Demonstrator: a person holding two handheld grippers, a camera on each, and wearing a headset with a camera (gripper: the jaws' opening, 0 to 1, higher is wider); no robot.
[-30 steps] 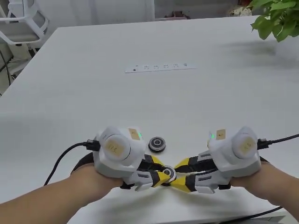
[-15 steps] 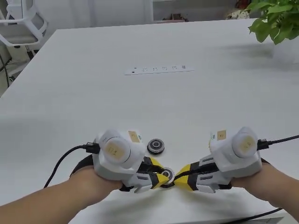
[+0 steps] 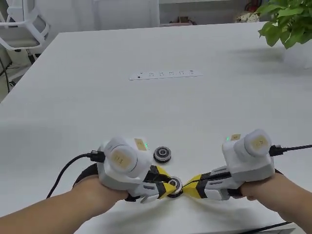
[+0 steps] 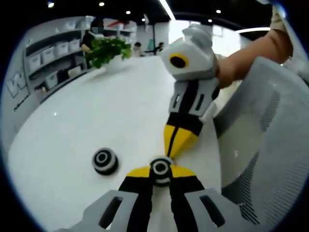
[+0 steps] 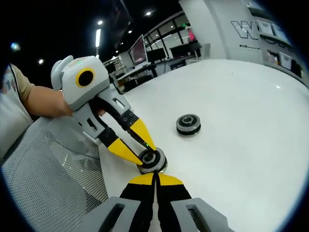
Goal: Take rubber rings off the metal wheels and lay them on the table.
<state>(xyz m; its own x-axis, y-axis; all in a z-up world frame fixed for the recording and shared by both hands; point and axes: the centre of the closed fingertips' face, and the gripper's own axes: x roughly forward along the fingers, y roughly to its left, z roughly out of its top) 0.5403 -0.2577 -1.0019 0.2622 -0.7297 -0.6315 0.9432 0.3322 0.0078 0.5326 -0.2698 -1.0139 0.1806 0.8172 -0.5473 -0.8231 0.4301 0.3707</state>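
Observation:
A small metal wheel with a black rubber ring sits between the yellow jaw tips of my left gripper, just above the table's near edge. In the left gripper view the wheel is clamped by the left gripper. My right gripper is shut, its tips against the wheel's rim; I cannot tell whether they pinch the ring. The right gripper shows no gap between its jaws. A second wheel with its ring on lies flat on the table behind the grippers.
The white table stretches away, with a flush power strip at mid-table and a potted plant at the far right. A white chair stands at the far left. A grey mesh chair is below the near edge.
The right gripper has drawn a little to the right, so its tips now sit at the wheel's edge rather than over it. The left gripper and the lying wheel have stayed put.

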